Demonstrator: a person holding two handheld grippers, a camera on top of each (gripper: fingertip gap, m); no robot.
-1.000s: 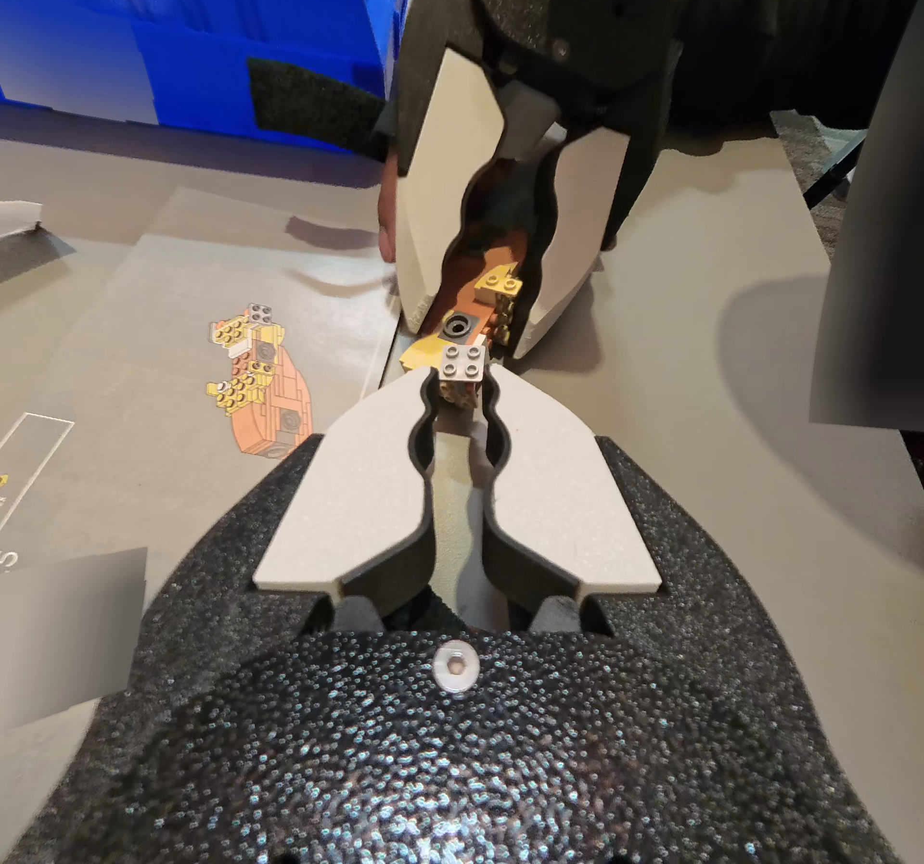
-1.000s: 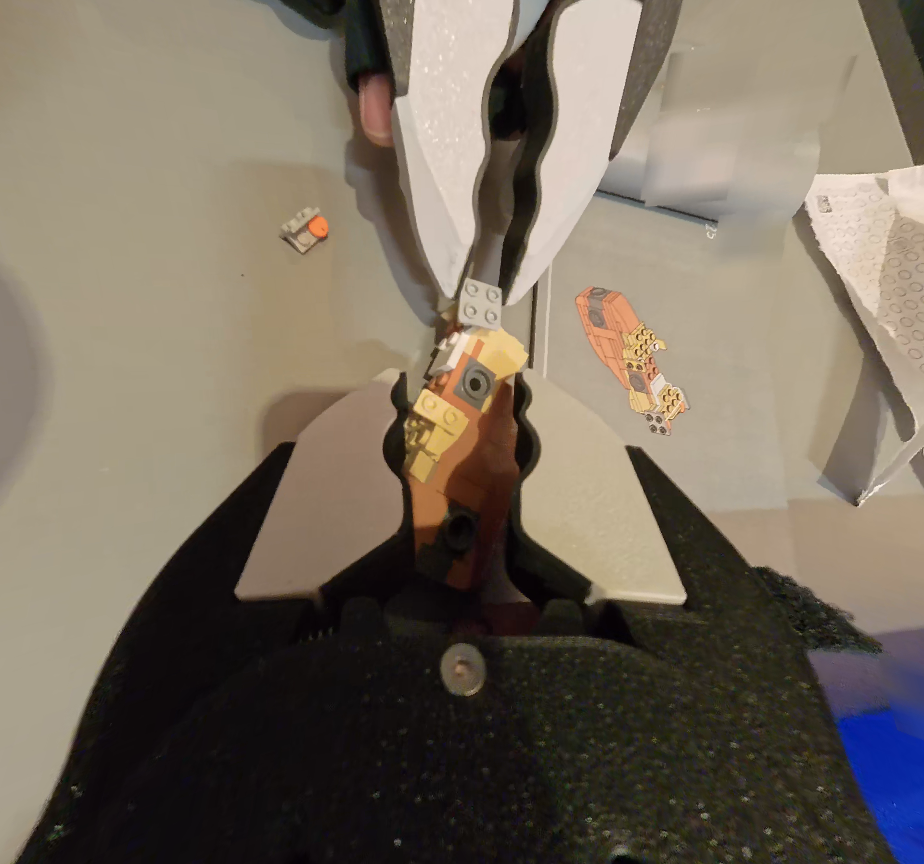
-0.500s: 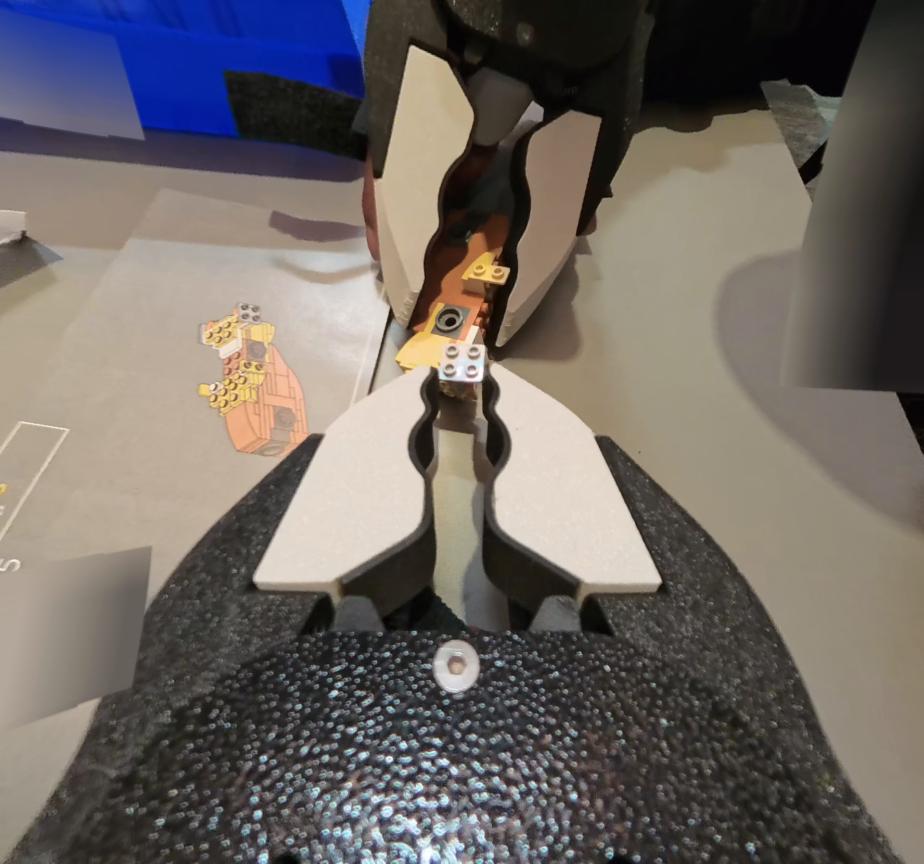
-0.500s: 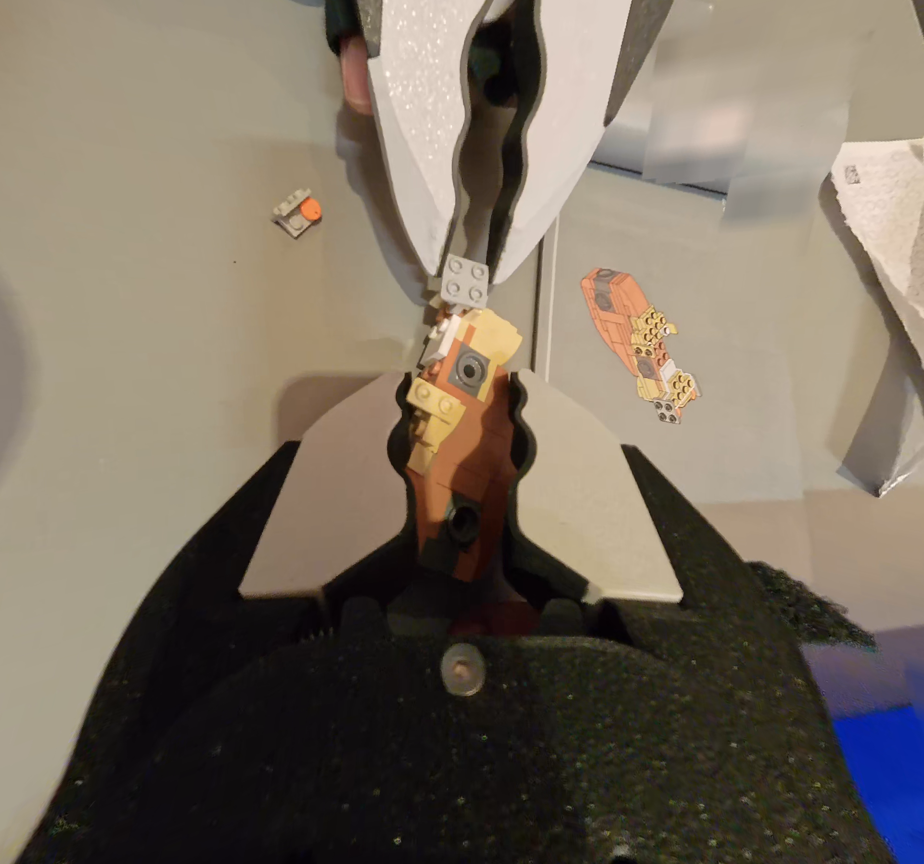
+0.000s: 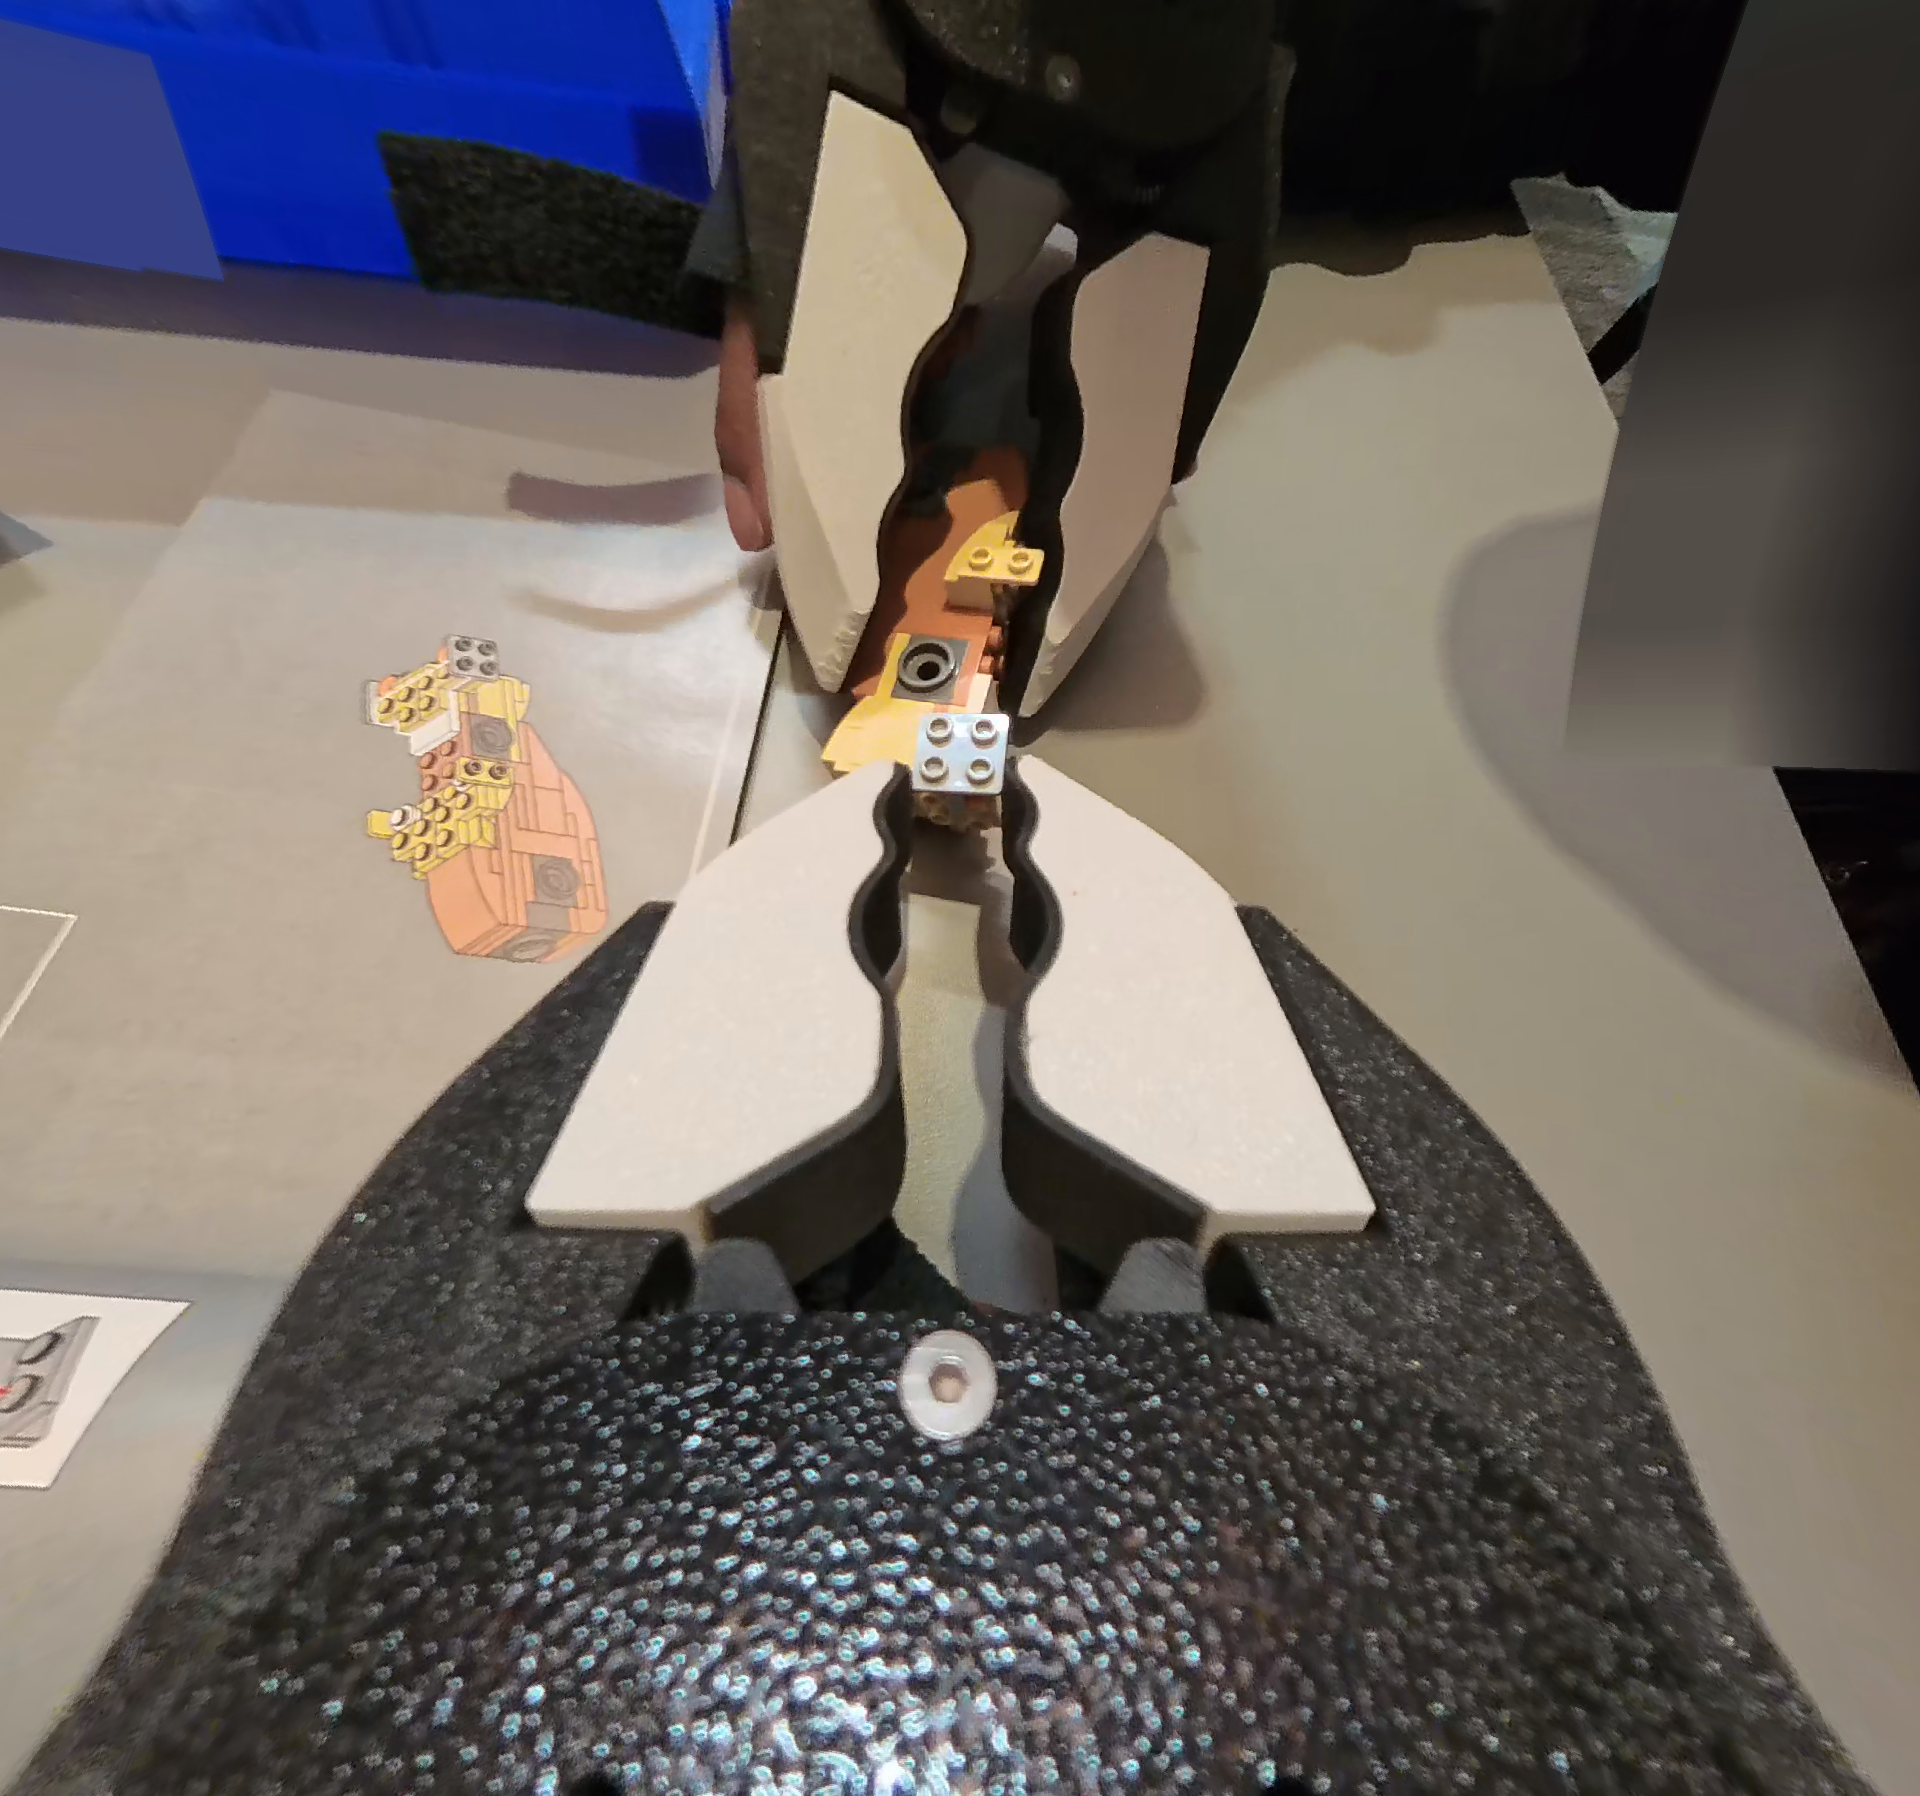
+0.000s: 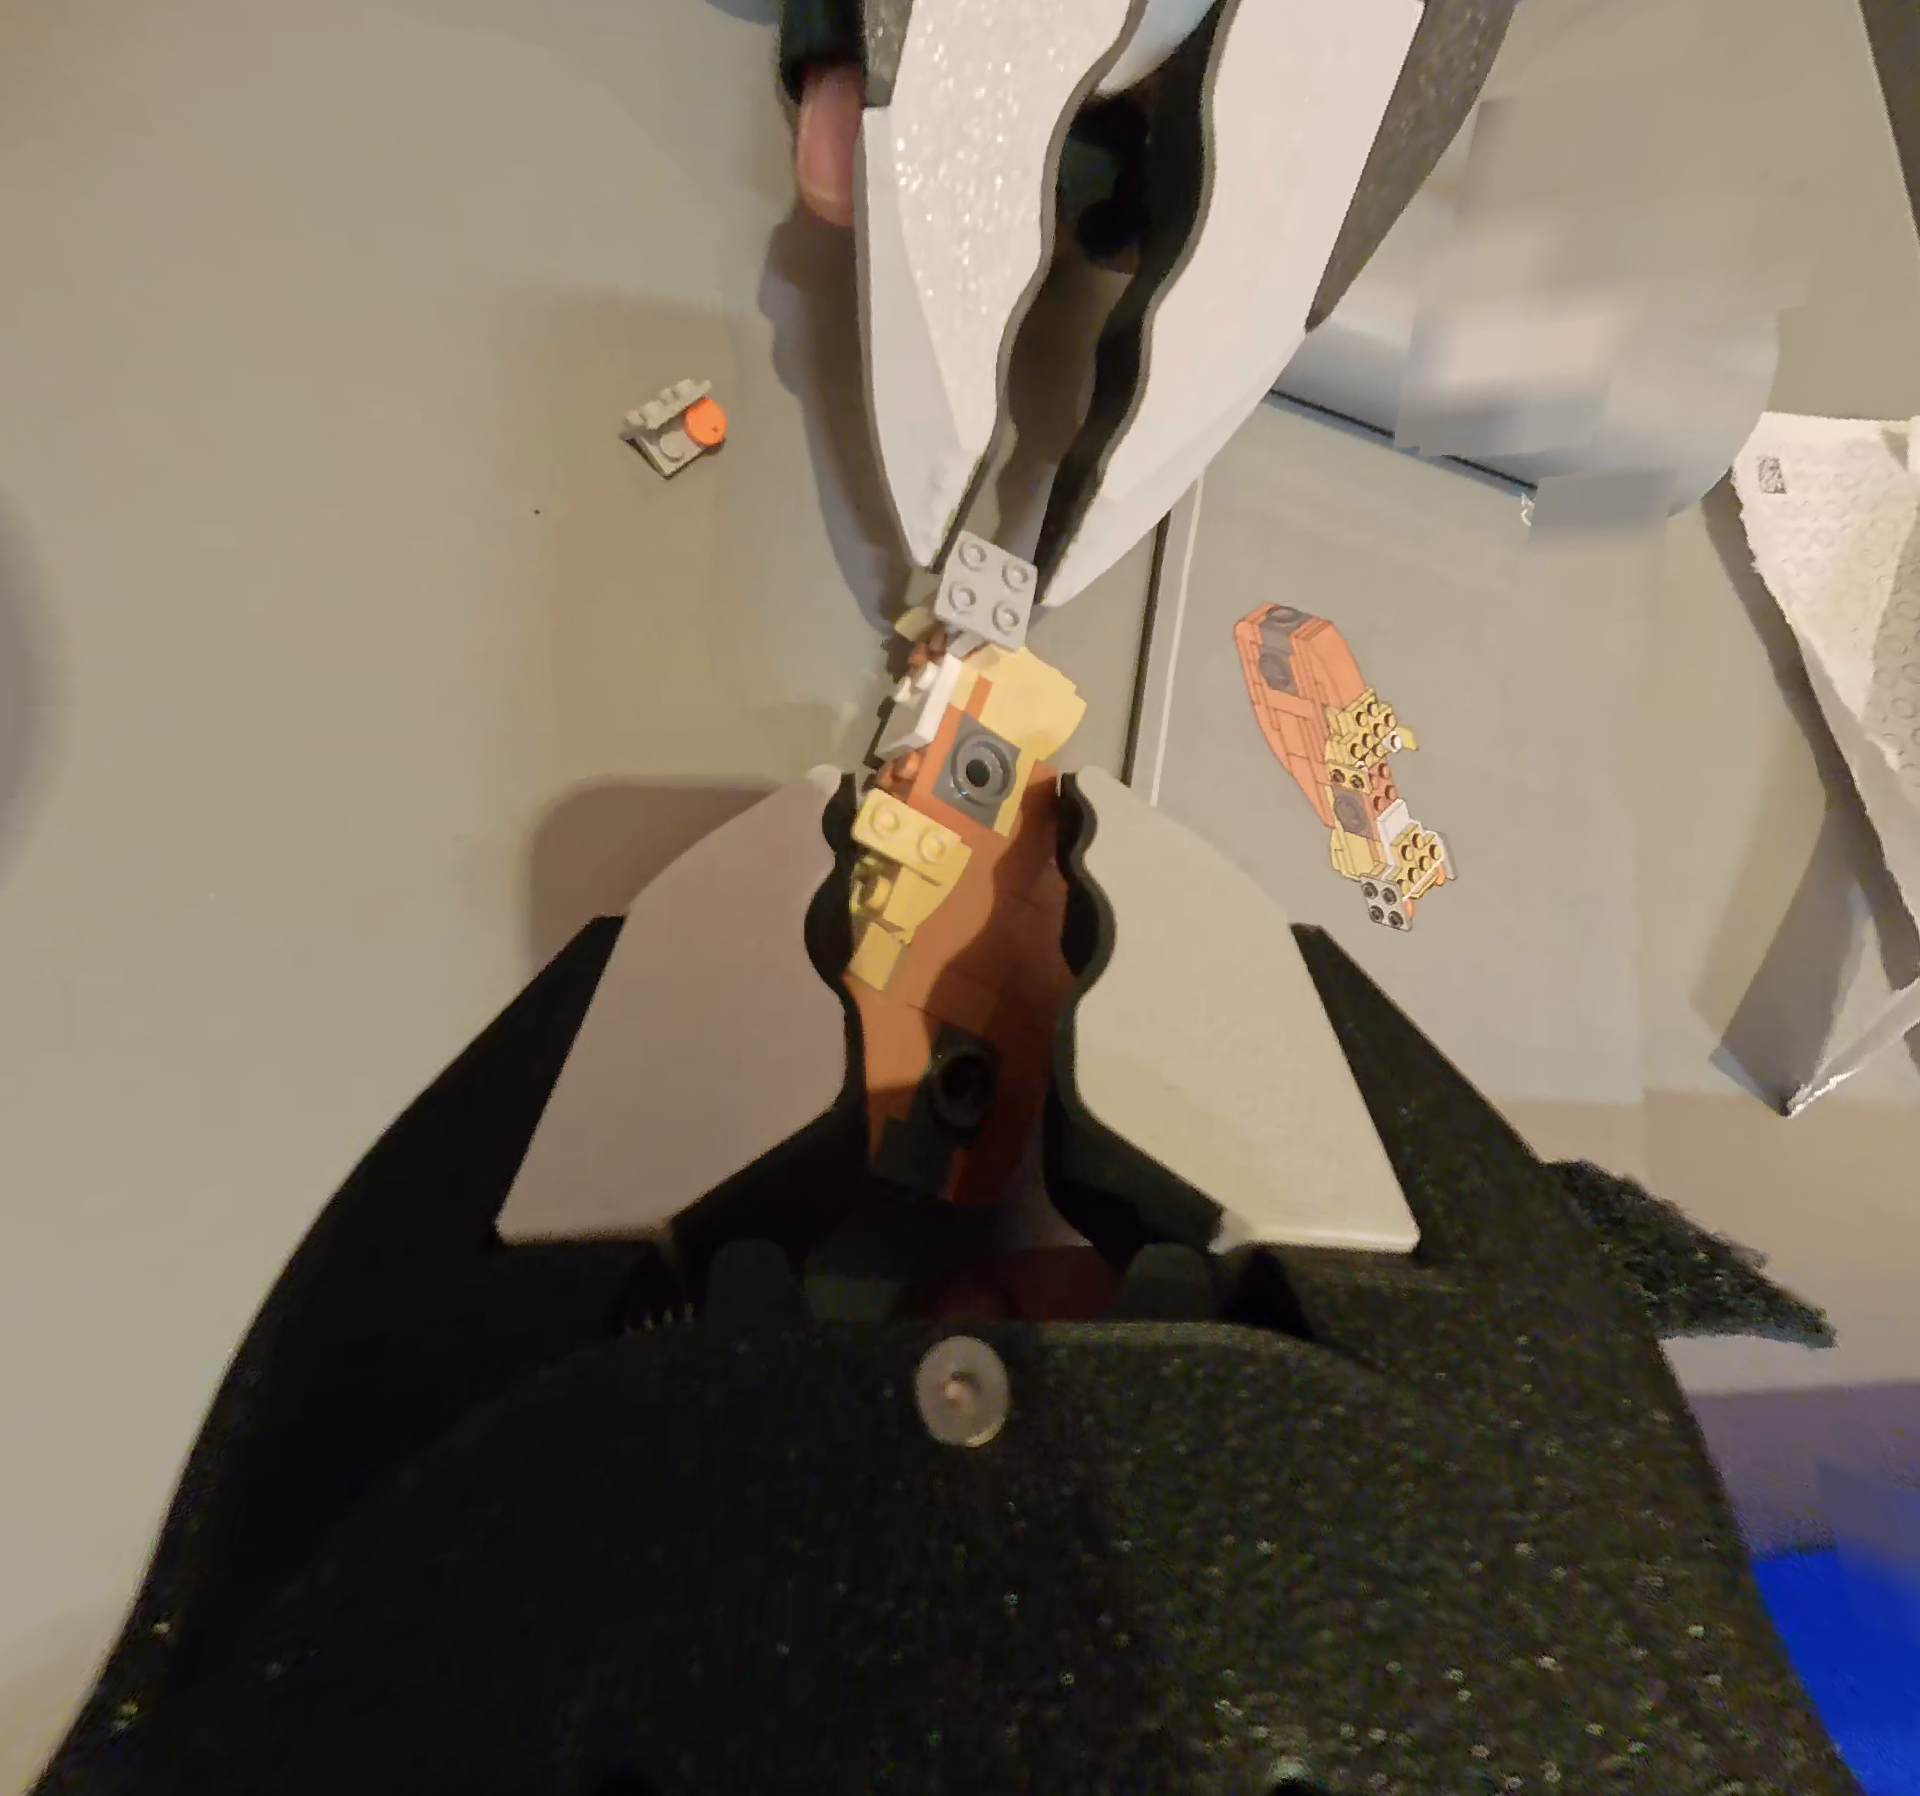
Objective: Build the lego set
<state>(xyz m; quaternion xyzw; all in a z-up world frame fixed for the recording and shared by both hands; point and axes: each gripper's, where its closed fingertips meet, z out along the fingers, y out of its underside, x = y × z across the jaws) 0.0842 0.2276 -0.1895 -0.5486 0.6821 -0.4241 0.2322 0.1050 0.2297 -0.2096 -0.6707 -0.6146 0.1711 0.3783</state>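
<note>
My right gripper [image 6: 951,790] is shut on a brown and tan lego model [image 6: 966,925], which pokes forward between its fingers; in the left wrist view the model [image 5: 940,603] shows from the far side. My left gripper [image 5: 956,772] is shut on a small piece topped by a grey 2x2 plate [image 5: 961,751]. The two grippers face each other tip to tip. The plate [image 6: 987,591] touches the tan front end of the model. Small tan studs show under the plate.
An instruction sheet [image 5: 312,811] with a picture of the model [image 5: 488,801] lies on the grey table. A loose grey piece with an orange stud [image 6: 675,427] lies left. A blue bin [image 5: 364,63] stands behind. A torn paper bag [image 6: 1829,666] lies right. Both grippers' tips are close together, under 4 cm apart.
The right gripper with the model has drawn a little farther back and tilted. The grey plate stays pressed at the model's front tip.
</note>
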